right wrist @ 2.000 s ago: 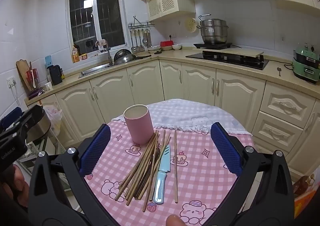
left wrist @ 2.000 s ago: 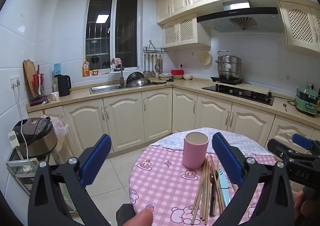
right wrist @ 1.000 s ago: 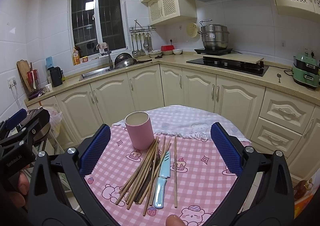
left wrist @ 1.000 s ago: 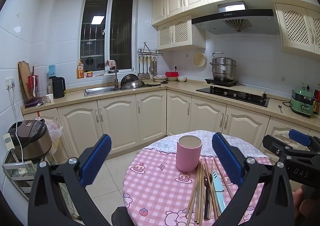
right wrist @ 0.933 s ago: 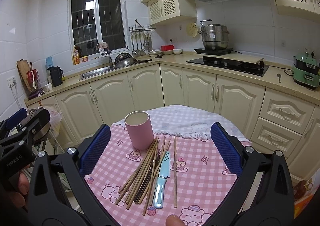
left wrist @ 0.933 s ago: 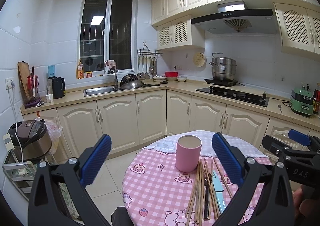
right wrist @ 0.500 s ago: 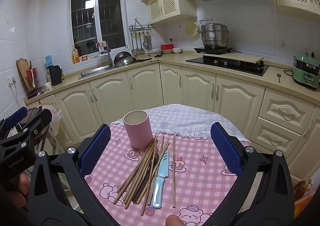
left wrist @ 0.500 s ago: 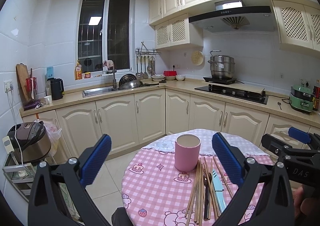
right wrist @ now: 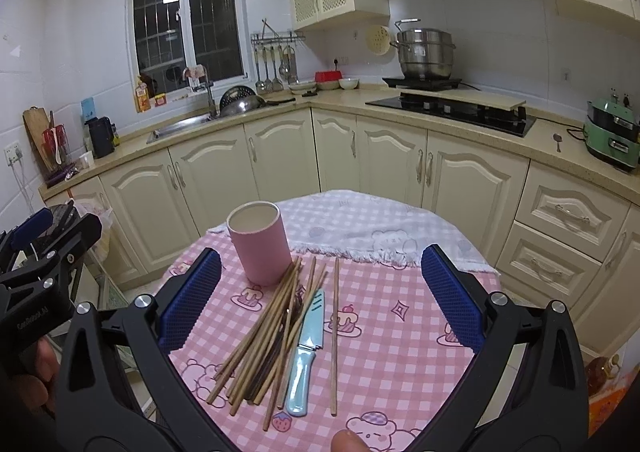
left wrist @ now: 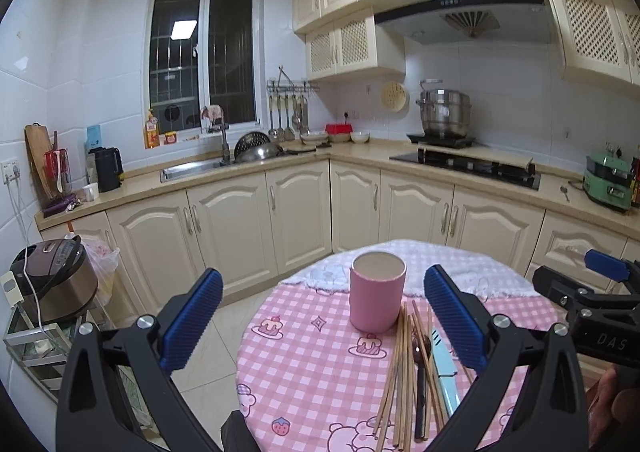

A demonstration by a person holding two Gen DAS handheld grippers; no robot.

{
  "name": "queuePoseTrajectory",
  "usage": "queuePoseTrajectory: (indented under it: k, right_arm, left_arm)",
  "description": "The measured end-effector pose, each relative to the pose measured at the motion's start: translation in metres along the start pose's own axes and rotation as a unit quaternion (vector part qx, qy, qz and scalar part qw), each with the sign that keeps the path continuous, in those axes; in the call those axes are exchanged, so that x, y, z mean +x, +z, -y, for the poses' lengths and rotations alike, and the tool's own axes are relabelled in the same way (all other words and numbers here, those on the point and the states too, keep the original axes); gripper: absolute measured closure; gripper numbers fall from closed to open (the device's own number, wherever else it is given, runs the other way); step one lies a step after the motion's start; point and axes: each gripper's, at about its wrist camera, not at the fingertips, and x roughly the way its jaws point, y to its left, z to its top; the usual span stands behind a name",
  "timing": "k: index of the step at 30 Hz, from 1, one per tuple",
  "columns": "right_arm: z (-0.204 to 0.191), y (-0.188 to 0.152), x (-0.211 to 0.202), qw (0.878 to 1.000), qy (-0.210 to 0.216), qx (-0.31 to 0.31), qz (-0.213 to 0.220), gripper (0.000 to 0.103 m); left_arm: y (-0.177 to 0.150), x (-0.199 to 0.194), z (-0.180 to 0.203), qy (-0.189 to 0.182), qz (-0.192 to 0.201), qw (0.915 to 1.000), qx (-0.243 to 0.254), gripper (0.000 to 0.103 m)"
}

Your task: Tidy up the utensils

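A pink cup (right wrist: 260, 242) stands upright and empty on the round table with the pink checked cloth (right wrist: 384, 316). Beside it lies a pile of wooden chopsticks (right wrist: 266, 328), a light blue knife (right wrist: 306, 348) and a dark spoon, partly hidden under the chopsticks. The same cup (left wrist: 377, 291), chopsticks (left wrist: 398, 368) and knife (left wrist: 442, 368) show in the left wrist view. My right gripper (right wrist: 320, 292) is open and empty above the pile. My left gripper (left wrist: 324, 316) is open and empty, held above the table's left side, level with the cup.
A white cloth (right wrist: 360, 228) covers the table's far part. Kitchen cabinets (right wrist: 280, 155), a sink (right wrist: 180, 127) and a stove (right wrist: 452, 105) run behind. A rice cooker (left wrist: 52, 284) stands on a rack at the left.
Both grippers have drifted slightly; the table and the utensils appear a little farther to the left and lower in view. Nothing on the table has moved.
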Motion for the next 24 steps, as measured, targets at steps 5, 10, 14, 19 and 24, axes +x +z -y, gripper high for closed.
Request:
queuePoseTrajectory:
  k: [5, 10, 14, 19, 24]
  right_arm:
    - [0.017, -0.008, 0.037, 0.998, -0.014, -0.001, -0.054, 0.005]
    - [0.032, -0.021, 0.075, 0.993, -0.024, 0.002, -0.114, 0.005]
    - [0.044, -0.035, 0.099, 0.987, -0.028, 0.015, -0.159, 0.005]
    - [0.048, -0.046, 0.119, 0.979, -0.032, 0.021, -0.201, 0.005]
    - [0.052, -0.055, 0.138, 0.971, -0.025, 0.026, -0.238, 0.005]
  left_arm:
    - [-0.013, 0.04, 0.008, -0.005, -0.046, 0.9988, 0.016, 0.004]
    - [-0.034, 0.091, 0.02, -0.022, -0.116, 0.9921, 0.042, 0.004]
    - [-0.057, 0.131, 0.031, -0.037, -0.176, 0.9811, 0.072, 0.004]
    - [-0.079, 0.165, 0.036, -0.051, -0.227, 0.9677, 0.098, 0.004]
    - [-0.094, 0.183, 0.043, -0.062, -0.259, 0.9556, 0.126, 0.004]
